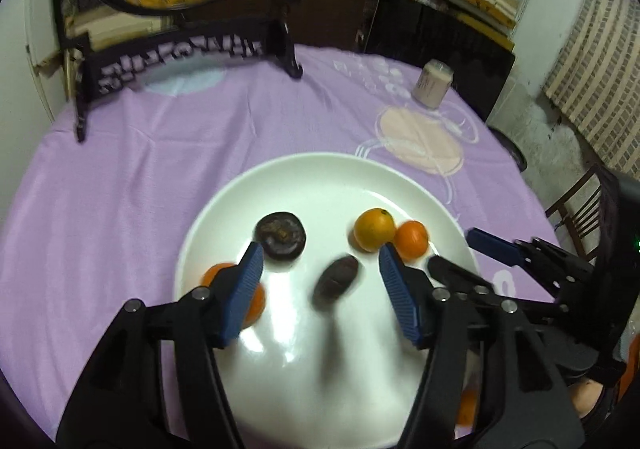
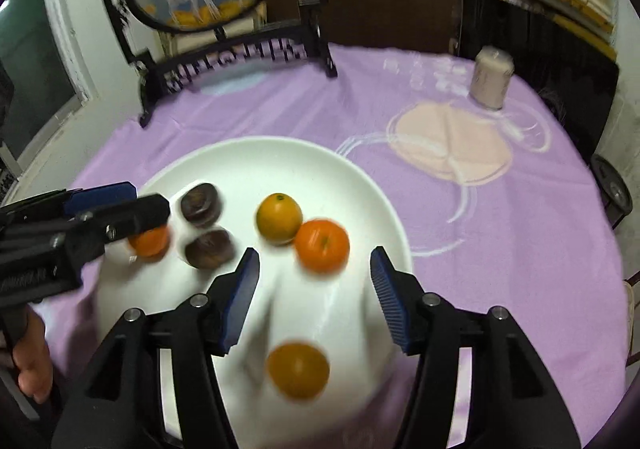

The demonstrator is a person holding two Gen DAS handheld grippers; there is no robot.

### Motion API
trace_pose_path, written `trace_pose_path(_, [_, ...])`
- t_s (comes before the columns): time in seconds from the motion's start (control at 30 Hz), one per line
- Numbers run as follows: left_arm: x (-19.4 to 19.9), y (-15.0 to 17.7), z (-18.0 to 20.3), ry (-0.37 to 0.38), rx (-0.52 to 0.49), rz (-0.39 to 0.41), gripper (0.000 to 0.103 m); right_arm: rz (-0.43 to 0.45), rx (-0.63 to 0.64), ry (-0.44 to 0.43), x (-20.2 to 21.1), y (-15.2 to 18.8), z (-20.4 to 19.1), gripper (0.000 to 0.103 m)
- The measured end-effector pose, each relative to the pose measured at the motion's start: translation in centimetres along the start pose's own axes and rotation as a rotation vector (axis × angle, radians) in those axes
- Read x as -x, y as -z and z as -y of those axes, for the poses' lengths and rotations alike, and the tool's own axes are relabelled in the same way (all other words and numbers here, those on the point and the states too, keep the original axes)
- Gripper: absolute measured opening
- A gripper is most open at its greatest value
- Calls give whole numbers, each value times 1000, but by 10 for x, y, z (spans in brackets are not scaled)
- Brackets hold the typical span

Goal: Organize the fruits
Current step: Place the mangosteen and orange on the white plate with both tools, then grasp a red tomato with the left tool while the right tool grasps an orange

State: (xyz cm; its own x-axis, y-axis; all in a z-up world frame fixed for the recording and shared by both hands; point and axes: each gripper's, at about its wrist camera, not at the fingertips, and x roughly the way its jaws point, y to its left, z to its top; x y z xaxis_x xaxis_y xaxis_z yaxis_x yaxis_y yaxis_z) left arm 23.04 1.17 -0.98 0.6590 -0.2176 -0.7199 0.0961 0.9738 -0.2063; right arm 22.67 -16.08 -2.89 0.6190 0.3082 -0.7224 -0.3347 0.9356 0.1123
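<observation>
A white plate (image 1: 304, 181) (image 2: 256, 157) on the purple cloth holds several fruits. In the left wrist view two dark fruits (image 1: 281, 235) (image 1: 335, 281), a yellow-orange citrus (image 1: 374, 229) and orange mandarins (image 1: 411, 241) (image 1: 218, 275) lie on it. My left gripper (image 1: 320, 261) is open above the blurred dark fruit, empty. My right gripper (image 2: 314, 263) is open and empty over the plate, with an orange mandarin (image 2: 322, 245) just beyond its fingertips and a yellow-orange fruit (image 2: 298, 369) blurred between its fingers. The left gripper (image 2: 108, 205) shows at left there.
A pale cup (image 1: 432, 83) (image 2: 491, 77) stands at the far right of the round table. A black carved stand (image 1: 180, 57) (image 2: 240, 53) with a round painted panel stands at the back. Shelves and a chair (image 1: 580, 205) lie beyond.
</observation>
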Motion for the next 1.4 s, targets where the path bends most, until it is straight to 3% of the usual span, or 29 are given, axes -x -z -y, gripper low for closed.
trace_pose_path(0.13, [59, 38, -4, 8, 15, 87, 77, 64, -29, -70, 61, 38, -2, 61])
trace_pose_path(0.23, [87, 84, -8, 1, 5, 106, 78, 76, -34, -95, 99, 88, -4, 63])
trace_pose_path(0.37, [94, 136, -12, -5, -21, 38, 78, 3, -51, -72, 108, 120, -6, 63])
trace_pose_path(0.5, [93, 161, -12, -6, -41, -19, 78, -26, -39, -58, 102, 127, -12, 63])
trace_pose_path(0.93, [82, 184, -21, -28, -37, -104, 78, -122, 13, 43, 42, 128, -19, 60])
trace_pose_path(1.0, [77, 183, -15, -40, -58, -108, 79, -137, 23, 8, 36, 128, -21, 41])
trace_pose_path(1.23, [52, 181, 4, -87, -129, -149, 79, -155, -9, -64, 53, 138, -16, 40])
trace_pose_path(1.37, [46, 176, 14, -69, -142, -147, 68, -165, -38, -80, 61, 148, -8, 41])
trace_pose_path(1.4, [45, 175, 17, -48, -147, -141, 57, -164, -43, -83, 63, 150, -7, 41])
